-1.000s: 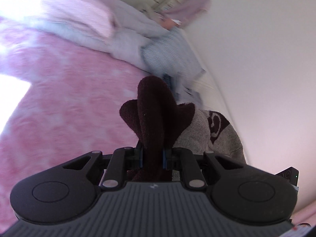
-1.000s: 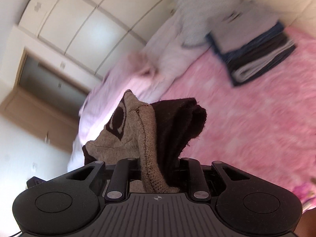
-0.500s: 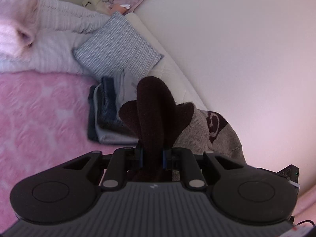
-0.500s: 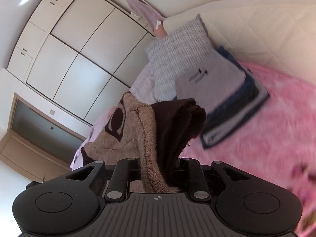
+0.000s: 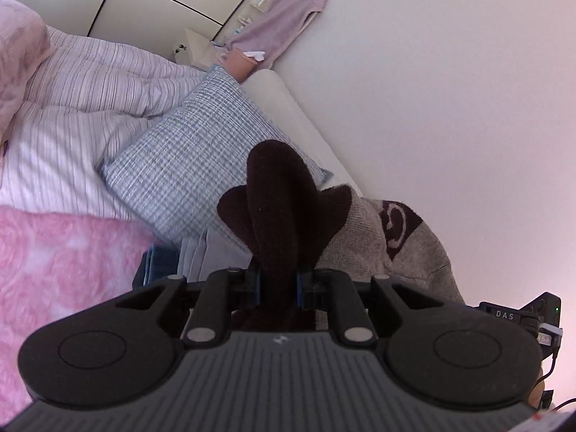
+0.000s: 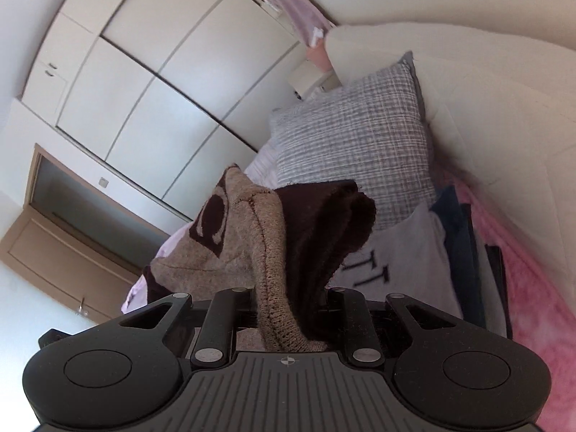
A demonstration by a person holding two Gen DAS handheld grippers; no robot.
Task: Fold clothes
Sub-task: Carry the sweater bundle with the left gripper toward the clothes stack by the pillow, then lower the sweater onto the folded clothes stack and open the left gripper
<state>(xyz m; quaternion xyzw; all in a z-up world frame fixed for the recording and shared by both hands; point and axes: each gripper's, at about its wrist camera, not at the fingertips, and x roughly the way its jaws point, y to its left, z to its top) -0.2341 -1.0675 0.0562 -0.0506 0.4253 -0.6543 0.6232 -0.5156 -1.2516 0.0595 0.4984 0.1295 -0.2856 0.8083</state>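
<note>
A brown and beige knit sweater [image 5: 277, 208] is bunched up between both grippers and held above the bed. My left gripper [image 5: 277, 280] is shut on its dark brown fold. My right gripper [image 6: 288, 302] is shut on the same sweater [image 6: 273, 237], on the beige ribbed edge and dark fabric. A stack of folded clothes [image 6: 424, 270], with a grey top marked with dark letters uppermost, lies just past the sweater. In the left wrist view that stack [image 5: 194, 255] peeks out low, left of the fingers.
A grey checked pillow [image 5: 194, 165] leans behind the stack, against a cream padded headboard [image 6: 486, 115]. A striped duvet [image 5: 72, 108] lies left, and a pink fleece blanket [image 5: 54, 270] covers the bed. White wardrobe doors [image 6: 144, 72] and a wooden door [image 6: 54, 230] stand beyond.
Both grippers have carried the sweater across the bed toward the pillow and the folded stack, which now sits close below the fingers. The grip on the sweater has not changed.
</note>
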